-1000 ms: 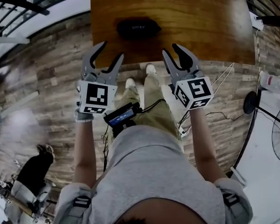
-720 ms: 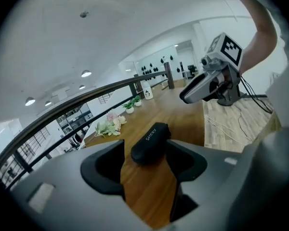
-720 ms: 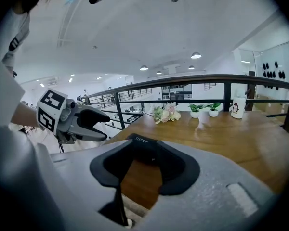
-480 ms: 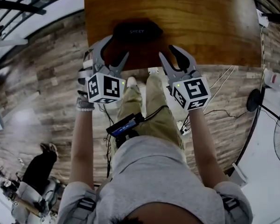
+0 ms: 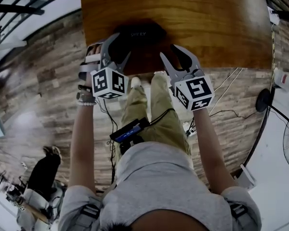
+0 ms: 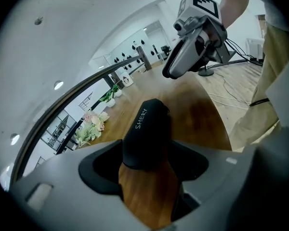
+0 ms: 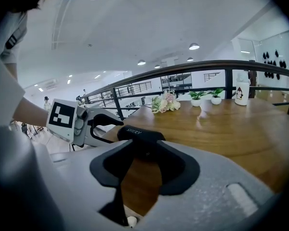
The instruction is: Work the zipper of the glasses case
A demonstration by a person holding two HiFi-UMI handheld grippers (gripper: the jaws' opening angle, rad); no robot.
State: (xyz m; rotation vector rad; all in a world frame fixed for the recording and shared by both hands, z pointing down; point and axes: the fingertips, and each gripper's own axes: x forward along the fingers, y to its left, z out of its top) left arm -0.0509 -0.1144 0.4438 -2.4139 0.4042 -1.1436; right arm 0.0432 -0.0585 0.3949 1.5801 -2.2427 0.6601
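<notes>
Wooden table [image 5: 221, 28], approach step: left gripper [image 5: 119, 46], jaws just spread wide, brackets the glasses case [image 5: 139, 35] ungripped; right gripper [image 5: 169, 52] half-open, empty, at its 4 o'clock; clamping likely next.

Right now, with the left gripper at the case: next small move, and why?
Probably close the left gripper on the glasses case. Its jaws have just been opening and straddle the case's end without pressing it; the case lies loose on the table. The right gripper hangs beside it, part open and empty. A hold first would steady it for unzipping.
</notes>
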